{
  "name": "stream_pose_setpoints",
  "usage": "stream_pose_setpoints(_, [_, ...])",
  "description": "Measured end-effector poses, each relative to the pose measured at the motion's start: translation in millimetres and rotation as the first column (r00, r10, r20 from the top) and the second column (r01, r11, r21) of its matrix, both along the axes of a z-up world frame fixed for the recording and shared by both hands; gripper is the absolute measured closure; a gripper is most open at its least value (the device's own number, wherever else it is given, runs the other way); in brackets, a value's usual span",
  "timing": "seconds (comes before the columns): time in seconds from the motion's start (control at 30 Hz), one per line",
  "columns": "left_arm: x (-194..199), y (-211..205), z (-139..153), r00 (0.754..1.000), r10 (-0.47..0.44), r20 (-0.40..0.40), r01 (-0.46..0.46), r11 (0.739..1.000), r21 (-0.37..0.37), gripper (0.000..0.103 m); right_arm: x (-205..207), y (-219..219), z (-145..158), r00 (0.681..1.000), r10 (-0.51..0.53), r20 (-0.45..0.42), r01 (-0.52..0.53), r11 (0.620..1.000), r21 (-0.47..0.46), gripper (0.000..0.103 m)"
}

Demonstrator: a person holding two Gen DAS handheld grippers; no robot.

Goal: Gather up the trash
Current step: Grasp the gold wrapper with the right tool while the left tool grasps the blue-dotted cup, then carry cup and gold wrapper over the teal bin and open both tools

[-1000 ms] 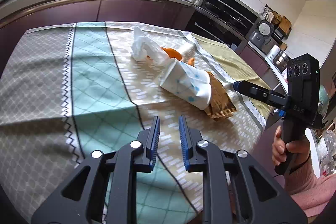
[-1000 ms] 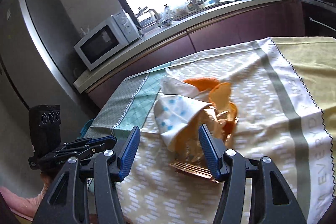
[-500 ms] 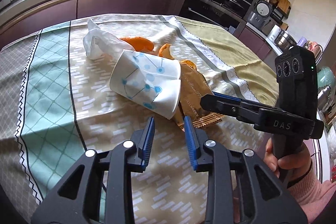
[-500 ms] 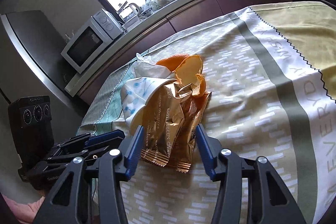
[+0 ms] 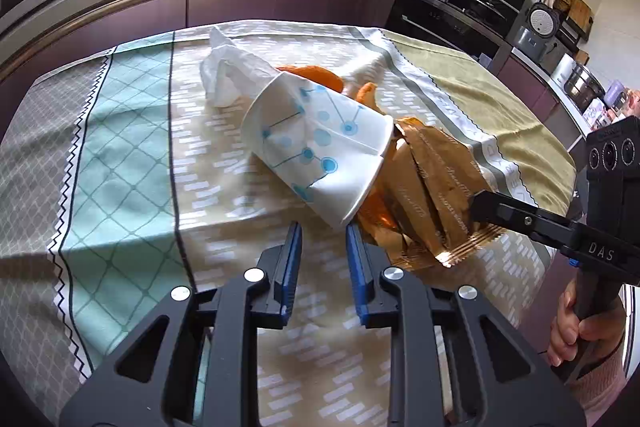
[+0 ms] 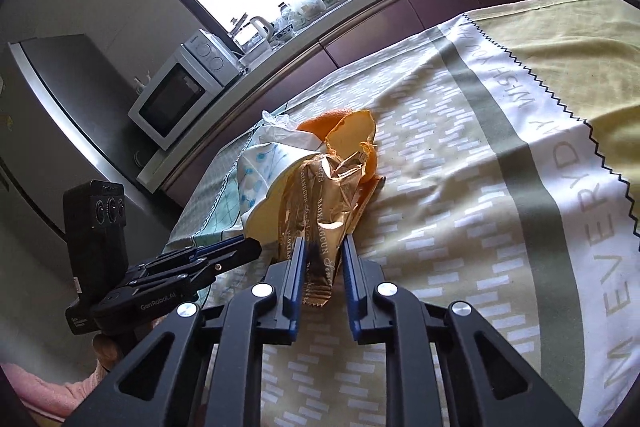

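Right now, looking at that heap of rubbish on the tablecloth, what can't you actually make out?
- Paper cup mouth: faces away in the left wrist view; the gold wrapper blocks it in the right.
- Orange peel: mostly hidden behind cup and wrapper.
- Crumpled tissue: nearly all hidden by the cup in the right wrist view.
- Right gripper: jaws closing around the wrapper; pad contact unclear.

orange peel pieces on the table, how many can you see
3 visible: one orange peel behind the paper cup, a curled piece beside it, another under the gold wrapper at the cup's mouth. More may be hidden beneath.
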State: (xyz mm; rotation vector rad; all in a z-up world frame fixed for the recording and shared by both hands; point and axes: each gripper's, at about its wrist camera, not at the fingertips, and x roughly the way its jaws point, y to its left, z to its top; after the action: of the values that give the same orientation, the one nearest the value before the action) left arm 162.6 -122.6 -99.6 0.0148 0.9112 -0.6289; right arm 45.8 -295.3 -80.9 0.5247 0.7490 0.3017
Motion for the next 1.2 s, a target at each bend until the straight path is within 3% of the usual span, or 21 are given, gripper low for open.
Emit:
stream_pose_setpoints(0.2, [7.6,19.9,3.8,0.998,0.055,0.006,-0.055,0.998,-0.02,0.083,-3.7,-3.0,0.2,1.0,0.004,0.008,-0.004,1.0,0.01,0.089])
stream_pose_setpoints(0.5, [10.6,4.0,5.1,0.997,0.057,0.044,-0.058,0.998,0.013,0.079,-6.1,-0.7,2.6,1.0,0.018,0.018,-0.019,1.0,0.014,0.09])
stream_pose_setpoints(0.57, [13.8,2.4,3.7,0.997,0.063,0.038,-0.064,0.998,0.013,0.081,-6.3,-1.3,2.2,1.0,0.017,0.017,-0.018,1.0,0.015,0.091])
stream_pose_setpoints(0.6, [15.3,1.8,2.7,0.997,0.063,0.033,-0.064,0.998,0.013,0.089,-5.9,-2.0,1.8,1.0,0.018,0.016,-0.018,1.0,0.017,0.091])
stream_pose_setpoints(0.73, [18.4,3.9,2.1,0.997,0.07,0.022,-0.07,0.998,0.001,0.092,-7.2,-2.5,3.1,1.0,0.021,0.019,-0.022,1.0,0.02,0.092])
stream_pose_setpoints(0.97, [7.0,25.4,14.6,0.996,0.078,0.049,-0.075,0.996,-0.047,0.093,-9.9,0.4,11.8,0.998,0.043,0.048,-0.045,0.999,0.029,0.095])
stream_pose_setpoints(1.2, [-17.0,63.3,29.7,0.99,0.099,0.097,-0.095,0.994,-0.051,0.094,-9.2,16.6,28.5,0.991,0.098,0.096,-0.104,0.993,0.063,0.096])
